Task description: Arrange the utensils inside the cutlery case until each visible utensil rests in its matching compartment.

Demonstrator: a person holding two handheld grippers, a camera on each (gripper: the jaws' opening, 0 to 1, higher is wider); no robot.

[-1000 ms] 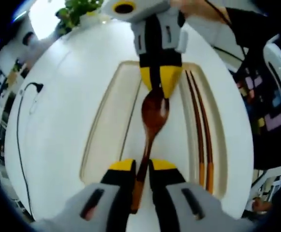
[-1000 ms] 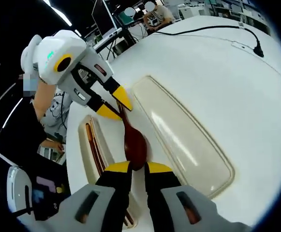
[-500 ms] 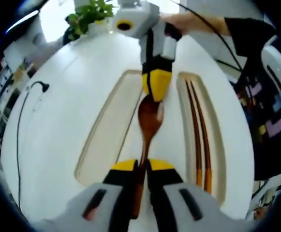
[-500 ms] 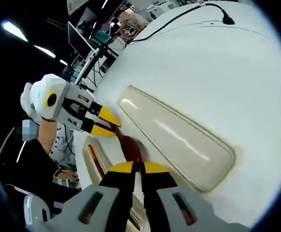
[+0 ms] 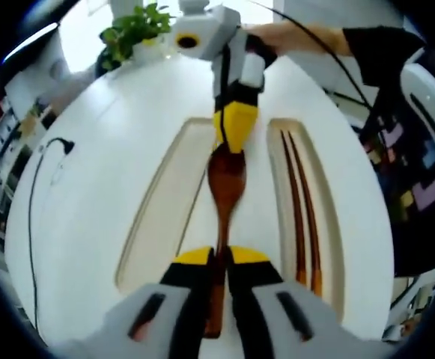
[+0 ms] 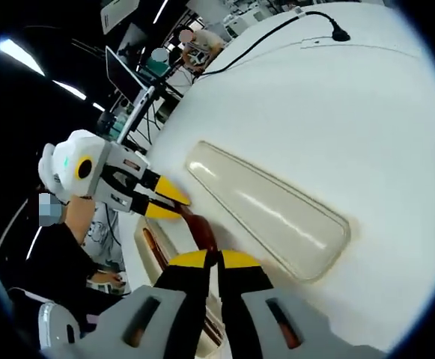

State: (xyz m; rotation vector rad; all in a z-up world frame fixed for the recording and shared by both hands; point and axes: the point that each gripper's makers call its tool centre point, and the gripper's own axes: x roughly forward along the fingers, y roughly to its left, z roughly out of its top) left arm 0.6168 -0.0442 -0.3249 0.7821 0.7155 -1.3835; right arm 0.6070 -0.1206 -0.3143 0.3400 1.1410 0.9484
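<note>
- Fingers of the left gripper (image 5: 218, 258) pinch the handle of the wooden spoon (image 5: 223, 196); the handle runs down between them and out below.
- At the far end, the right gripper (image 5: 230, 131) is closed on the tip of the spoon's bowl, so both grippers carry it, above the strip of the case (image 5: 195, 224) between two compartments.
- Right of the spoon, the chopsticks (image 5: 301, 209) lie in their narrow compartment; left of it a long compartment (image 5: 161, 209) lies empty.
- In the right gripper view, the right gripper (image 6: 216, 262) shows shut on the bowl, the left gripper (image 6: 165, 202) closes on the handle beyond, and the empty compartment (image 6: 269, 213) stretches to the right.
- Risk, as I judge it: the hold on the bowl's tip is slim, so a twist or uneven pull between the hands could slip the spoon free and drop it across the ridge or onto the chopsticks.
- Left gripper view alone shows the plant (image 5: 131, 21) at the desk's (image 5: 90, 149) far edge; right gripper view shows a monitor (image 6: 127, 63) past the desk.
</note>
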